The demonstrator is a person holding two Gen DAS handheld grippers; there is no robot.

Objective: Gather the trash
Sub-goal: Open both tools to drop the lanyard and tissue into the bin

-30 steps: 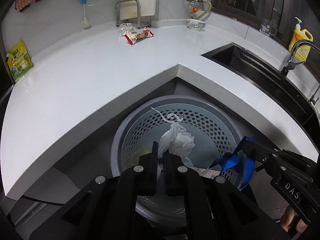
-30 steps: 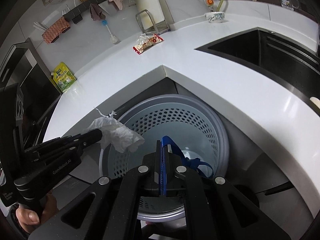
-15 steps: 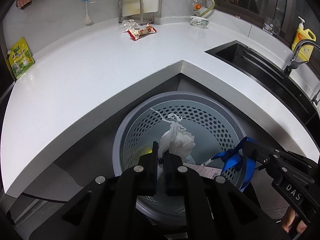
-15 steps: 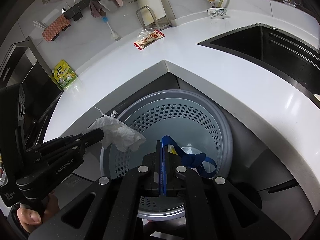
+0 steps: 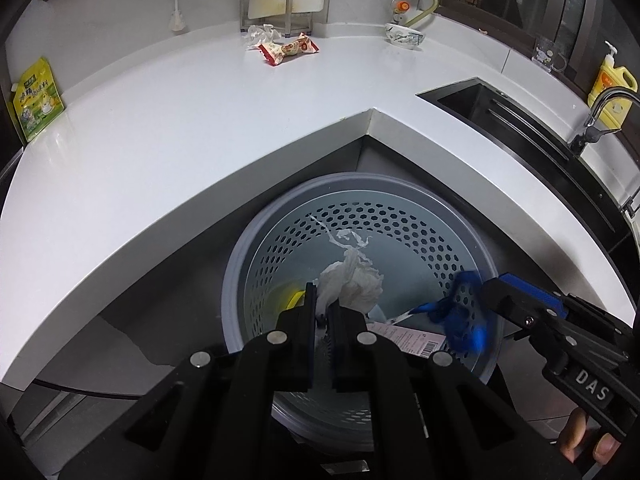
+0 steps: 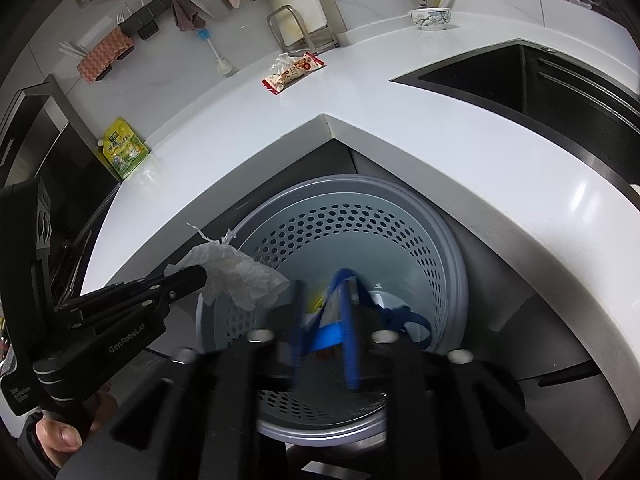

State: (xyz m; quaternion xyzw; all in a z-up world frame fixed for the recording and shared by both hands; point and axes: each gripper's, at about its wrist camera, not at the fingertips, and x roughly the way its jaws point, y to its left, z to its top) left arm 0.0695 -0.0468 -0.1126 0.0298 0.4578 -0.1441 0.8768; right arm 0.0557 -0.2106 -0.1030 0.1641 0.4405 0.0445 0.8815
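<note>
A grey perforated bin [image 5: 400, 200] [image 6: 448, 248] stands on the floor under the counter corner. My left gripper [image 5: 322, 312] [image 6: 200, 276] is shut on a crumpled white tissue [image 5: 352, 284] [image 6: 240, 276] and holds it over the bin's left side. My right gripper [image 6: 324, 312] [image 5: 486, 296] has parted, blurred jaws above the bin, and a blue strap [image 6: 340, 312] [image 5: 460, 316] is slipping down between them into the bin. A red snack wrapper [image 5: 288, 50] [image 6: 294, 72] and a clear plastic scrap [image 5: 258, 34] lie far back on the white counter.
White L-shaped counter [image 5: 160, 140] wraps around the bin. A black sink [image 5: 520, 128] with a tap is at right, a yellow soap bottle [image 5: 610, 88] behind it. A green pouch [image 5: 36, 98] leans at left. A bowl [image 5: 404, 34] and a rack stand at the back.
My right gripper has opened and the blue strap has begun to drop into the bin. Both grippers have moved a little forward. The left still holds the tissue.
</note>
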